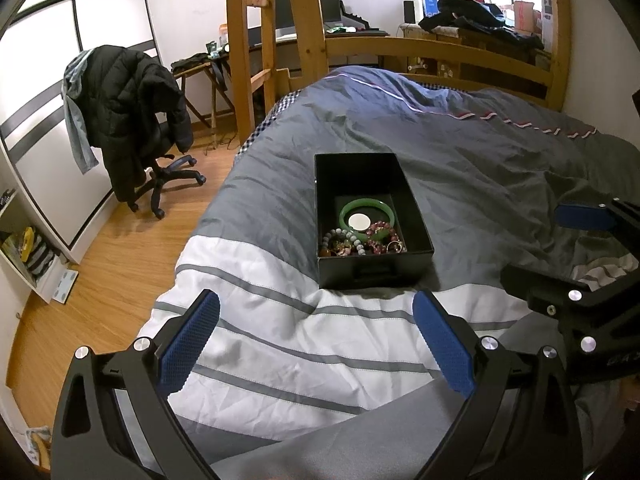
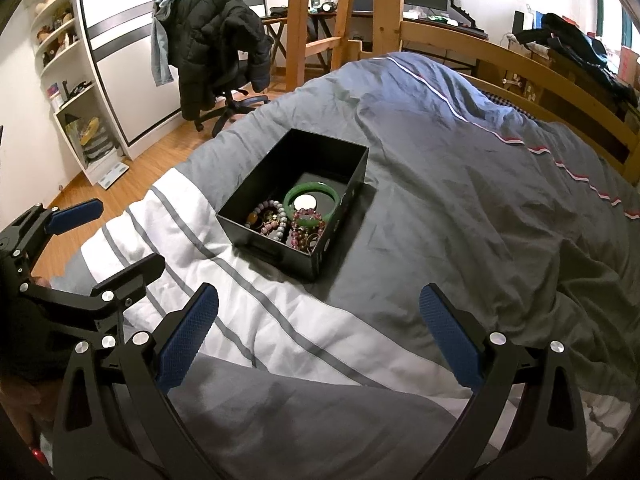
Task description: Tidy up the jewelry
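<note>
A black open box [image 1: 416, 216] [image 2: 256, 184] sits on the bed's quilt. Inside lie a green bangle [image 1: 347, 208] [image 2: 330, 192] around a white disc [image 1: 359, 221] [image 2: 305, 202], a grey bead bracelet [image 1: 340, 236] [image 2: 276, 210], a dark red bead bracelet [image 1: 384, 236] [image 2: 304, 232] and small rings. My left gripper [image 1: 316, 320] is open and empty, just short of the box's near end. My right gripper [image 2: 318, 316] is open and empty, near the box's front right corner. Each gripper shows at the edge of the other's view: the right one [image 1: 584, 248], the left one [image 2: 88, 240].
The quilt [image 1: 500, 184] [image 2: 460, 184] is grey with a white striped band. A wooden bed frame [image 1: 440, 52] and ladder posts [image 2: 344, 4] stand behind. An office chair with a black jacket [image 1: 136, 112] [image 2: 216, 40] stands on the wood floor at left, beside a wardrobe and shelves [image 2: 68, 80].
</note>
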